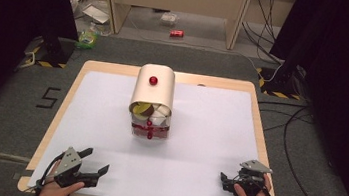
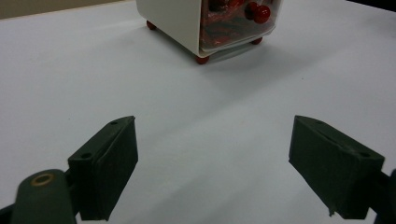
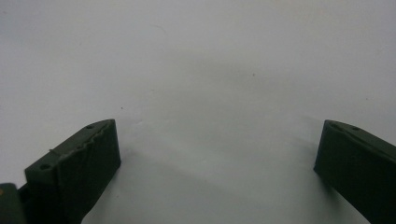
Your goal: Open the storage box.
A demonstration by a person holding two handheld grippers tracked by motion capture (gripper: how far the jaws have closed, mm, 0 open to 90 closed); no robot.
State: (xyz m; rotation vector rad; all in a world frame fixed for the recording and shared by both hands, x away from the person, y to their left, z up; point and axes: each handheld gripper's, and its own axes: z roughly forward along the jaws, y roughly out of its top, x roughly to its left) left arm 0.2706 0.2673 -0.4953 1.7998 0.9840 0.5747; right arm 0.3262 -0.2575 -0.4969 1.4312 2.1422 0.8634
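From the high view, the bread-bin-like box (image 1: 152, 100) stands mid-table on the white sheet (image 1: 208, 132), well apart from the left gripper (image 1: 95, 164) and right gripper (image 1: 225, 177); its red knob (image 1: 153, 80) looks the handhold

Left gripper view: jaws wide, empty; box (image 2: 187, 23) rigid, probably light, smooth

Right gripper view: jaws spread, nothing held

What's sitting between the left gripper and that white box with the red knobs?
Nothing visible. The left gripper rests open at the table's near left corner, and only bare white table surface lies between its jaws and the box, which stands alone mid-table.
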